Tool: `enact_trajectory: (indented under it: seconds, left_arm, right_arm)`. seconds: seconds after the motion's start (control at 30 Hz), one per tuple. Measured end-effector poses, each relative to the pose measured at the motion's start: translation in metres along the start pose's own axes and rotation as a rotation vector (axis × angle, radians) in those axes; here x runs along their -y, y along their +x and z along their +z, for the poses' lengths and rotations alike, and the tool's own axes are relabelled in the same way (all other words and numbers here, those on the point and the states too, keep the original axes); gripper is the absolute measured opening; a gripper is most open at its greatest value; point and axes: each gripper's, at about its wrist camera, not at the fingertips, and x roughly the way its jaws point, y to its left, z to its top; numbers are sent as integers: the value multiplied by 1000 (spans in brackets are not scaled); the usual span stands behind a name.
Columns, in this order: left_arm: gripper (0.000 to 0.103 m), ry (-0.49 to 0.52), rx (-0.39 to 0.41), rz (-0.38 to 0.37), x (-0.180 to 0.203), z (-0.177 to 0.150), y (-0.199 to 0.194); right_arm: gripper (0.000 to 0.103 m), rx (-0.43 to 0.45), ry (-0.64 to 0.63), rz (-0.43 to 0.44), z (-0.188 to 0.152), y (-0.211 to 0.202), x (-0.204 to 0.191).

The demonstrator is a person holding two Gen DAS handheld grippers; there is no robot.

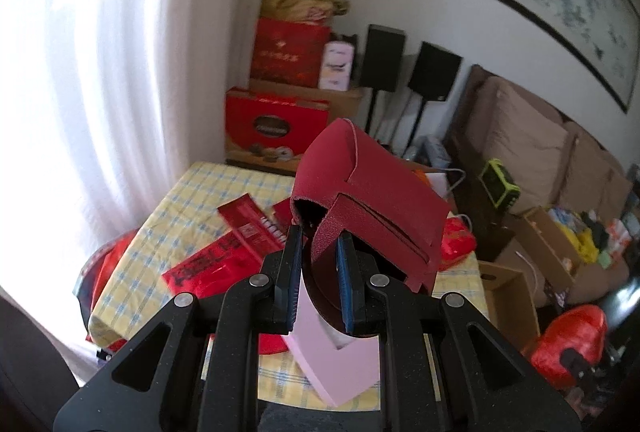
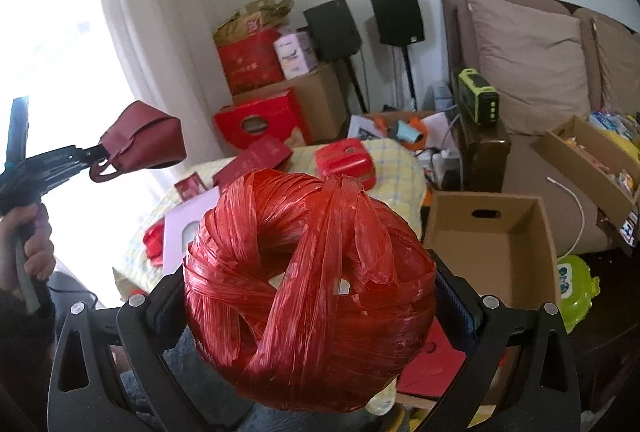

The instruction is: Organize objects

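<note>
Jaws of the right gripper (image 2: 312, 296) stand wide, clamped on a big red twine ball (image 2: 310, 292) above the checked table (image 1: 192, 192); the left gripper (image 1: 318, 264) pinches a dark-red leather pouch (image 1: 372, 200), lifted clear.

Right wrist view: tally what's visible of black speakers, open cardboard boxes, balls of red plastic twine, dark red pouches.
Black speakers: 2
Open cardboard boxes: 2
Ball of red plastic twine: 1, in the right gripper
Dark red pouch: 1, in the left gripper
Total: 6
</note>
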Motion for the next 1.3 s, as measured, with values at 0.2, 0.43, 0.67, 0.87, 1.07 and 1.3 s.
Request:
enact_trajectory:
  seconds: [0.2, 0.43, 0.67, 0.87, 1.07, 1.3]
  left_arm:
    - [15, 20, -7, -5, 10, -7, 5]
    - [15, 70, -4, -19, 39, -14, 14]
    - [15, 74, 23, -23, 60, -14, 19]
    - [15, 80, 50, -53, 74, -8, 15]
    - [15, 102, 56, -92, 97, -2, 15]
    - [15, 145, 52, -129, 131, -4, 16]
  right_arm:
    - [102, -8, 1, -3, -1, 3, 1]
    - [102, -9, -49, -90, -3, 1, 13]
    - [102, 5, -4, -84, -2, -6, 37]
    - [102, 16, 2, -106, 0, -12, 42]
    - [102, 24, 6, -116, 1, -17, 45]
    - [102, 31, 18, -132, 1, -20, 54]
